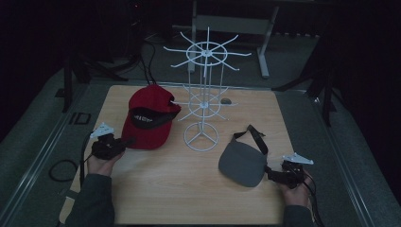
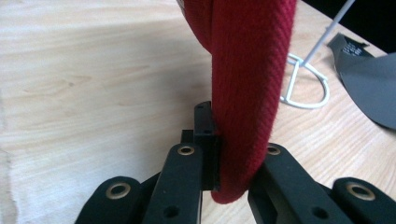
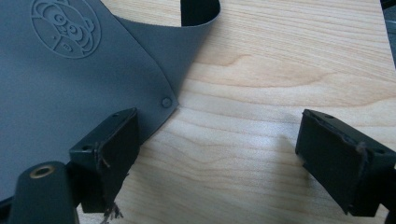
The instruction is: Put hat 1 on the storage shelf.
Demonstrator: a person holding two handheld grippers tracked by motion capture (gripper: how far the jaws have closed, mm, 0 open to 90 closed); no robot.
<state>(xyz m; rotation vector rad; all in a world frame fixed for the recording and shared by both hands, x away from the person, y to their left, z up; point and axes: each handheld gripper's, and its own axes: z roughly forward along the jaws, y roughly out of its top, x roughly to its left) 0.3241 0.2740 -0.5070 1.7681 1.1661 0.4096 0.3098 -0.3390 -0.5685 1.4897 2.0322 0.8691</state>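
Red cap (image 1: pixel 150 118) lies at the desk's (image 1: pixel 165 189) left, its soft, light brim edge clenched in the left gripper (image 2: pixel 219 182); beside the wire rack (image 1: pixel 203 94), the floppy grey visor (image 1: pixel 243 163) rests by the right gripper (image 3: pixel 233 154), jaws released.

We see a red cap (image 2: pixel 247 93) of ribbed woven cloth, a smooth matt grey visor (image 3: pixel 60 93), perhaps leather, and a pale wood-grain table (image 2: pixel 93 93).

The cap (image 1: pixel 150 119) is red with a black inner band. The visor (image 1: pixel 242 164) is grey with an embossed bear emblem. The wire rack (image 1: pixel 204 90) is white, on a pale wood-grain desk (image 1: pixel 189 189).
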